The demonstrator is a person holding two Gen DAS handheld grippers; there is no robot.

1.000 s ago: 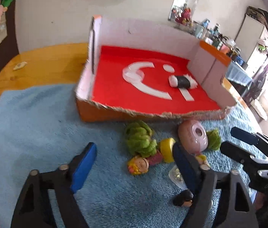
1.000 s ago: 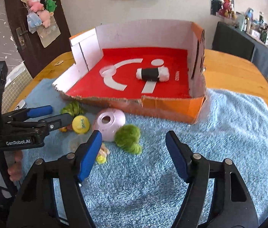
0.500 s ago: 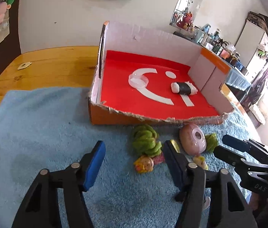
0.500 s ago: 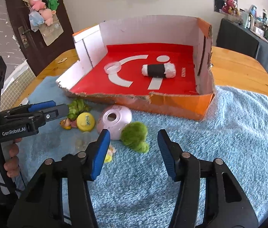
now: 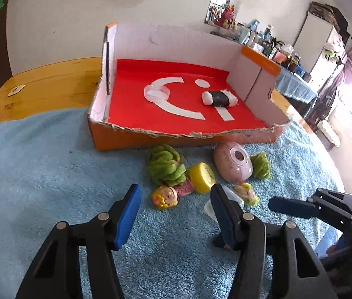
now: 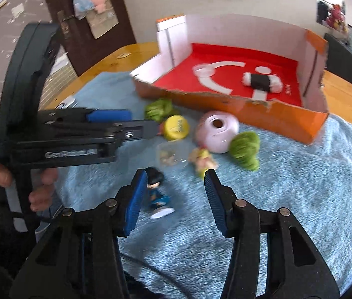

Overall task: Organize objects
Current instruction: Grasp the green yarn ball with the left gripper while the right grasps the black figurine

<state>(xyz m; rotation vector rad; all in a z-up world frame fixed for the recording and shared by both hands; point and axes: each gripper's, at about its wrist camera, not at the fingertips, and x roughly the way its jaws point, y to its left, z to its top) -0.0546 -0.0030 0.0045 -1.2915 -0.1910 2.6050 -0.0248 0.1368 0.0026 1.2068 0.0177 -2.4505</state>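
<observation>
Blue towel point(image 6: 300, 186) blurred; both tongs apart (left point(image 5: 173, 214), right point(image 6: 176, 196)), doll point(image 6: 157, 194) partly hidden.

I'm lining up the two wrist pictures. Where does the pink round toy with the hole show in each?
Left wrist: the pink toy lies right of centre on the blue towel, just before the box's front wall.
Right wrist: the pink toy lies near centre, left of the green plush.
Shared landmark: the sushi roll in the red box.
</observation>
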